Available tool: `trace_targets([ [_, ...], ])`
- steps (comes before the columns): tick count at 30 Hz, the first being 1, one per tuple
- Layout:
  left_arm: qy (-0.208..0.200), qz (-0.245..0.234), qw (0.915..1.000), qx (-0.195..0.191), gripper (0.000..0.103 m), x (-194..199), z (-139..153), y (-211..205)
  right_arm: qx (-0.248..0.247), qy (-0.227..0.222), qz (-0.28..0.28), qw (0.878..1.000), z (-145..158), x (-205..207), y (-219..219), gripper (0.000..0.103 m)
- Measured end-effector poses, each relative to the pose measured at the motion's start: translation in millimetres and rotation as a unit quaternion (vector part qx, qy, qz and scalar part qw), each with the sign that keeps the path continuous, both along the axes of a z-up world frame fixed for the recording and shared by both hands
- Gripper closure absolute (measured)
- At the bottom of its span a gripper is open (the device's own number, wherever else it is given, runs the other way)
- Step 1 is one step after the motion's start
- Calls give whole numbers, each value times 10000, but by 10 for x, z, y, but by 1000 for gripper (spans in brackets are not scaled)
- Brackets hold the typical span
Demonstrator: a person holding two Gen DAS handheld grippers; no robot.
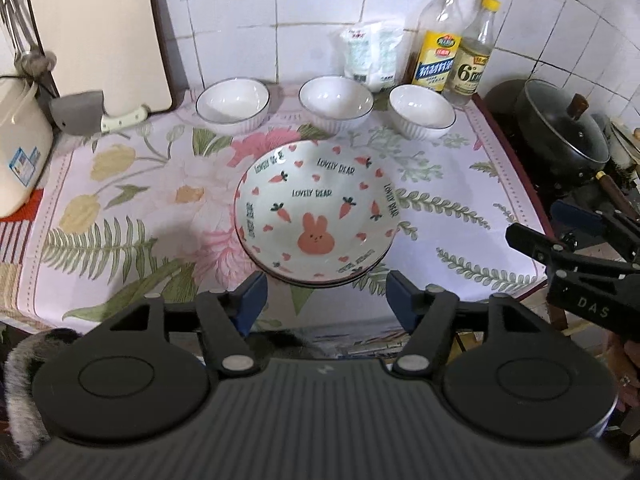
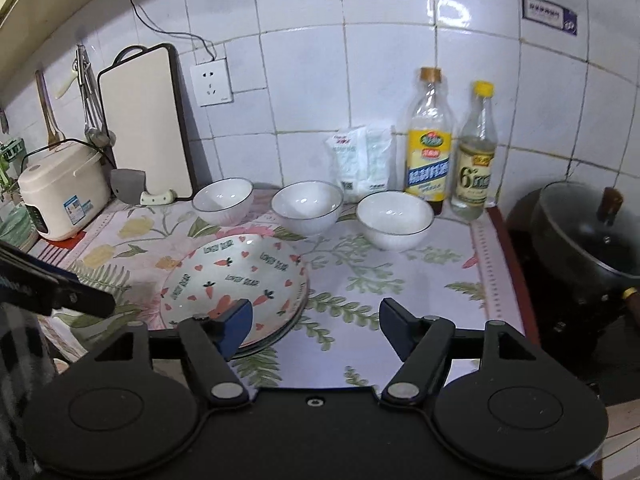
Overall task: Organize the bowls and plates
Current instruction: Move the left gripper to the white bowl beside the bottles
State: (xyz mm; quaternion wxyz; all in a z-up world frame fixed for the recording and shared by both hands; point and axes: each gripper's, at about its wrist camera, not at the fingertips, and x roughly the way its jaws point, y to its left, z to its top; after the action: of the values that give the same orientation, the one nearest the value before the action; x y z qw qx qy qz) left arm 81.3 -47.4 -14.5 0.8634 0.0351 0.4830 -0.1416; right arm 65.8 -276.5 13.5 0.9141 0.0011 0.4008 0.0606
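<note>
Three white bowls (image 1: 336,104), two bottles (image 1: 438,40)

Black left claw (image 1: 326,298), right claw (image 2: 316,326); blue pads, silver pivot screws.

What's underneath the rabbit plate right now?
The rabbit plate tops a stack: another plate's rim shows beneath its near edge. How many lie under it, and their patterns, is covered.

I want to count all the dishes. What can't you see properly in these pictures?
- Plates: left view shows rims stacked underneath; the top plate hides how many.
- Plates' near edge: right view, covered by the right gripper finger.
- Pot contents: both views, lid on.
- Green dishes: right view, cut off by the edge.
</note>
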Motion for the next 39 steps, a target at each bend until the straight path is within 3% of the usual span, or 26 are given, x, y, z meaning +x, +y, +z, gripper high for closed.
trace_targets([
  [10,-24,-208,9998,13,36,38,21,-233,112,-303,-202,9993,147,-53,-168,28],
  [19,-68,-319,9994,152,36,346,-100,-418,119,-676,-192,9975,104,148,-287,28],
  [29,-50,-169,9998,92,36,912,-243,-645,630,-804,-555,9932,-267,720,-613,28],
  [39,81,-241,9996,-89,36,1454,-597,-1132,1318,-414,-1026,9851,-839,1481,-1115,28],
])
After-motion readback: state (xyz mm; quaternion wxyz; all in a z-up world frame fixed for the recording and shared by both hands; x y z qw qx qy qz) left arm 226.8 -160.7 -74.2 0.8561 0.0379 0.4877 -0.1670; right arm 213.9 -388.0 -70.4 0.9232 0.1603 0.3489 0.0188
